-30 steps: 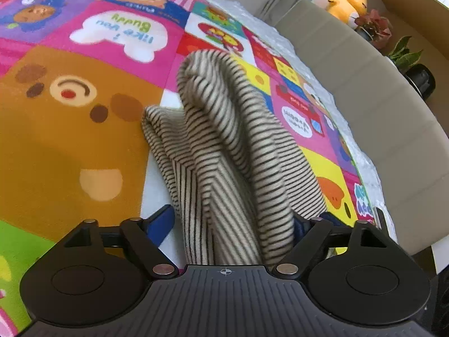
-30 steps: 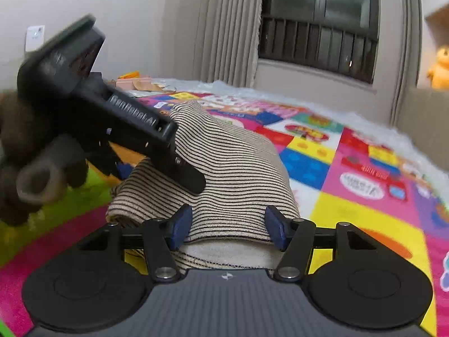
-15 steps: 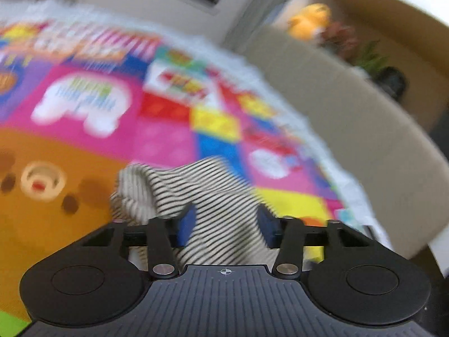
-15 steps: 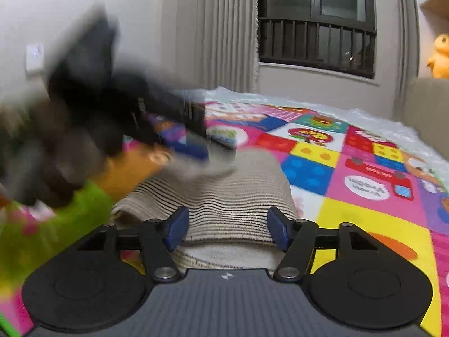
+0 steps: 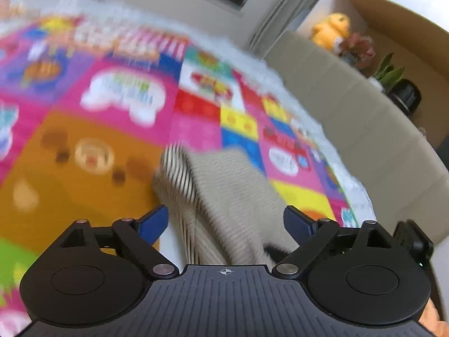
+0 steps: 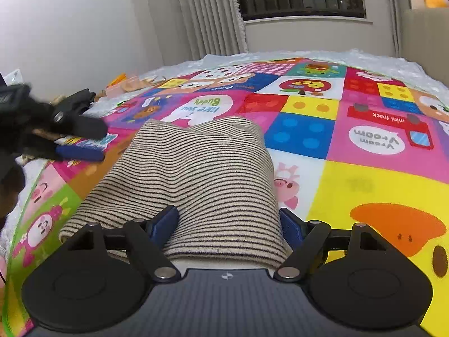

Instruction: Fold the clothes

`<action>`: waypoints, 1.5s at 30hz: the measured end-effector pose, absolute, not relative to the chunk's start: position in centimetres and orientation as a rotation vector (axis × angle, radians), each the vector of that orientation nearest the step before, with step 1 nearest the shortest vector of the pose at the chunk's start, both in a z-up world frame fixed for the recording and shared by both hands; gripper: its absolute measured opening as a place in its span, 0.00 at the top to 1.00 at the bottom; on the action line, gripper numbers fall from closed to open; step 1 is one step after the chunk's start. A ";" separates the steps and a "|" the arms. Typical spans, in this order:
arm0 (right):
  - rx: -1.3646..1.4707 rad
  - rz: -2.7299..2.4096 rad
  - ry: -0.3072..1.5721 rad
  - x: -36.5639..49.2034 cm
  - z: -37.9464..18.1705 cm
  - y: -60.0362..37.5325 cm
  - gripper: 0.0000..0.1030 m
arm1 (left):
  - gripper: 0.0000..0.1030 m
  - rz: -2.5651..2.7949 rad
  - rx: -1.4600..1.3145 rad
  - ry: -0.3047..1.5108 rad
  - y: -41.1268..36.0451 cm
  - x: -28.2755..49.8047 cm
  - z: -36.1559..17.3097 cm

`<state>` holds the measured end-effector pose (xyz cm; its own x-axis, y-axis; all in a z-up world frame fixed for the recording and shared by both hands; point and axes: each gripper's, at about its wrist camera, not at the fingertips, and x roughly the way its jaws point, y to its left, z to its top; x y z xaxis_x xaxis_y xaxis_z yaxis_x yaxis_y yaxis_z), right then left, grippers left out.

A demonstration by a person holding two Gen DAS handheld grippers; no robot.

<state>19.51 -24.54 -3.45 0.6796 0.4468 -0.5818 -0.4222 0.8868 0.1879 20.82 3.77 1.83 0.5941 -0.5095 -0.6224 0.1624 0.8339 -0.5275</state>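
Folded striped knit garment (image 6: 196, 179), beige w/ thin dark lines, soft rounded bundle, lying on glossy patchwork cartoon play mat (image 6: 364, 191).

Left hand-held gripper (image 5: 226, 220): tilted down over garment's edge, blue pads spread wide, just been opening, fabric between but not pinched.

Right hand-held gripper (image 6: 228, 223): angled down, jaws just been opening, straddling near end of bundle; pads right beside fabric, contact unclear.
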 end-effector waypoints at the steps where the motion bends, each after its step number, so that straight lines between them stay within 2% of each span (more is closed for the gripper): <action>1: 0.029 0.487 0.662 19.4 -3.4 -24.4 0.25 | 0.08 -0.409 -0.475 0.891 3.6 21.2 1.0; 5: 0.009 0.497 0.662 19.5 -2.9 -24.3 0.25 | 0.08 -0.423 -0.573 1.036 2.7 22.7 -2.5; 9: 0.112 0.556 0.689 20.4 -1.0 -27.4 0.24 | 0.07 -0.436 -0.576 1.057 1.7 23.1 -3.9; 12: 0.207 0.597 0.755 22.7 -0.1 -29.5 0.16 | 0.11 -0.458 -0.568 1.059 1.2 23.4 -4.0; 18: 0.243 0.677 0.957 27.8 -3.4 -28.9 0.14 | 0.12 -0.452 -0.560 1.063 0.9 23.4 -4.0; 22: 0.286 0.722 0.971 28.4 -4.2 -28.6 0.14 | 0.12 -0.460 -0.555 1.059 0.6 23.6 -4.1; 23: 0.282 0.727 0.971 28.3 -4.2 -28.4 0.15 | 0.13 -0.466 -0.549 1.055 0.7 23.5 -4.1; 25: 0.266 0.735 0.964 27.8 -4.1 -27.8 0.26 | 0.17 -0.480 -0.539 1.044 0.9 23.4 -4.1; 28: 0.244 0.733 0.949 27.6 -3.6 -26.2 0.26 | 0.27 -0.503 -0.563 1.030 2.0 23.3 -4.4; 32: 0.270 0.756 0.940 28.7 -3.3 -24.0 0.30 | 0.33 -0.485 -0.611 0.998 5.3 23.4 -4.3; 41: 0.303 0.846 0.879 34.3 -2.9 -9.9 0.32 | 0.33 -0.305 -0.547 0.858 17.3 25.0 -2.4; 45: 0.233 0.868 0.842 36.3 -3.4 -4.9 0.33 | 0.32 -0.238 -0.570 0.816 21.8 25.6 -2.5</action>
<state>36.29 -4.88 -3.41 0.3564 0.7512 -0.5556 -0.5783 0.6444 0.5003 25.61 21.82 -2.49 0.6695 -0.4113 -0.6185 -0.0142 0.8254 -0.5643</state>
